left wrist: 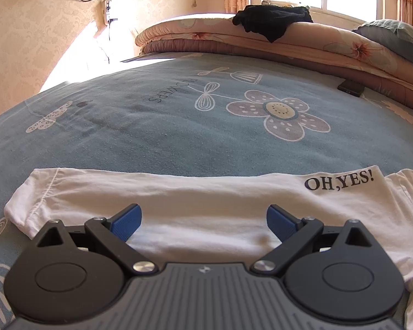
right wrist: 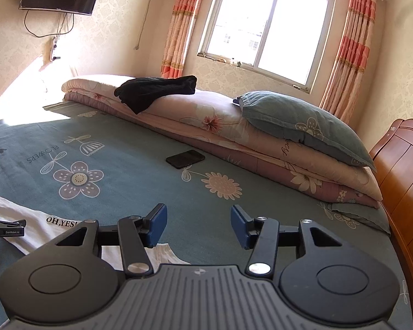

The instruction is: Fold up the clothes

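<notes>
The white T-shirt (left wrist: 195,200), printed "OH,YES!", lies flat on the blue flowered bed sheet (left wrist: 151,126), already folded into a band whose long axis runs left to right across the left wrist view. The left tool (left wrist: 203,220) hangs directly over the band's middle, jaws wide apart with nothing between them. The right tool (right wrist: 198,225) hovers off the shirt's right end above bare sheet, jaws apart and empty; the shirt lies to its lower left. The left tool is plainly nearer, so the next fold likely begins there.
</notes>
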Tool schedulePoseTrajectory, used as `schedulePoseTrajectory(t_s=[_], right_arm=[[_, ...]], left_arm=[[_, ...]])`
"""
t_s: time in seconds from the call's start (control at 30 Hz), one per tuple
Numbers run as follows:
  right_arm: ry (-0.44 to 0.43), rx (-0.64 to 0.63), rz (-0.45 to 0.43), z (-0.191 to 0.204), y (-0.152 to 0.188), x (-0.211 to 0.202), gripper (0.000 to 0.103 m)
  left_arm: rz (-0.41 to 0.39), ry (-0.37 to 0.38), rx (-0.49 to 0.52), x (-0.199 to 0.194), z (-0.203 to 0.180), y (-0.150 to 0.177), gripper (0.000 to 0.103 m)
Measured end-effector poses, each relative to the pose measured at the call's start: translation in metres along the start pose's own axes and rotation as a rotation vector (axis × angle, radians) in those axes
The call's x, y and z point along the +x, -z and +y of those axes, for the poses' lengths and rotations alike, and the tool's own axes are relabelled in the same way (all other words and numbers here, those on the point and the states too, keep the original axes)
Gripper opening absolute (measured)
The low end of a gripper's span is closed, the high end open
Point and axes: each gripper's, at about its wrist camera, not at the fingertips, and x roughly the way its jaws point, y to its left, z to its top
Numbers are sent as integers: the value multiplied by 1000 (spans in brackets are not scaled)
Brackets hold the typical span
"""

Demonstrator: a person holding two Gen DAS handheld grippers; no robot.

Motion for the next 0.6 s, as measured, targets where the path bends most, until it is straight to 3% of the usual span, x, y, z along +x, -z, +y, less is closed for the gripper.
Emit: schedulePoseTrajectory(t_s=[0.07, 0.13, 0.2, 0.3, 0.43, 0.6], right_arm=[[21, 1, 31, -2, 8, 15, 56], [10, 68, 115, -15, 22, 36, 48], [-19, 195, 218, -39, 50, 66, 24], [47, 327, 349, -72, 102, 117, 15], [115, 462, 479, -105, 159, 179, 14], [144, 455, 499, -109, 179, 221, 14]], left_arm=[[0, 3, -5, 0, 1, 0, 98], [4, 5, -11, 2, 2, 0, 98], [14, 1, -19, 5, 4, -1, 98], [19, -7, -20, 8, 4, 0, 98], [17, -23, -18, 9, 4, -2, 98], [18, -39, -20, 12, 5, -2, 98]])
